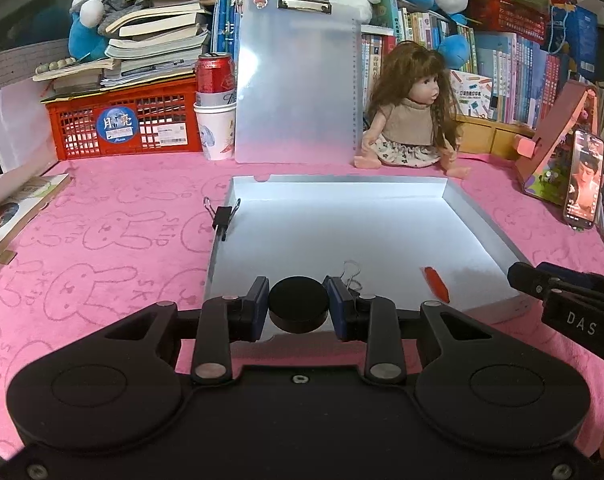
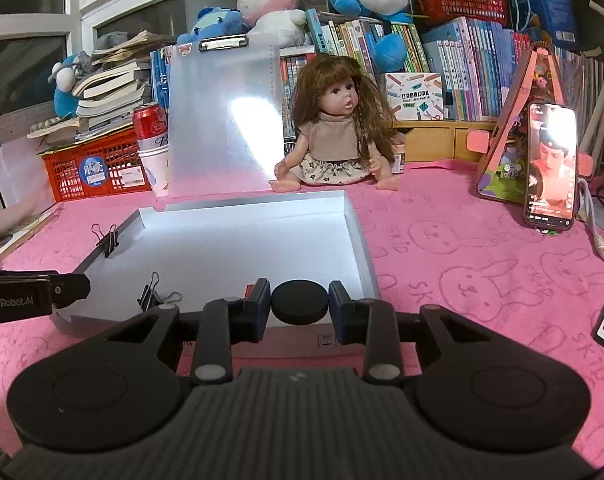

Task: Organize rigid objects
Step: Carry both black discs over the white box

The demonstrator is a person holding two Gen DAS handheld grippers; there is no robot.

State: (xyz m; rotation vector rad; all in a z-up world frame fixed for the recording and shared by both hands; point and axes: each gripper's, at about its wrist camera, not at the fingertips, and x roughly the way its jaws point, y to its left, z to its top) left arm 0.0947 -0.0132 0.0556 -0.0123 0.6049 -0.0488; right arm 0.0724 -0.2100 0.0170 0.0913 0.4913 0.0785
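Behind tray (image 1: 482,216): doll (image 1: 412,120), clipboard (image 1: 297,84).

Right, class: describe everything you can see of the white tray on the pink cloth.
The white tray is a shallow rectangular box with low upright walls and a matte, card-like look. It lies flat and open on the pink rabbit-print cloth. One black binder clip grips its left wall; another binder clip and a small orange piece lie inside.

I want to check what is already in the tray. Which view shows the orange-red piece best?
The left wrist view: the orange-red piece lies unobstructed on the tray floor, near its front right. In the right wrist view only a red sliver peeks out behind the gripper's left finger.
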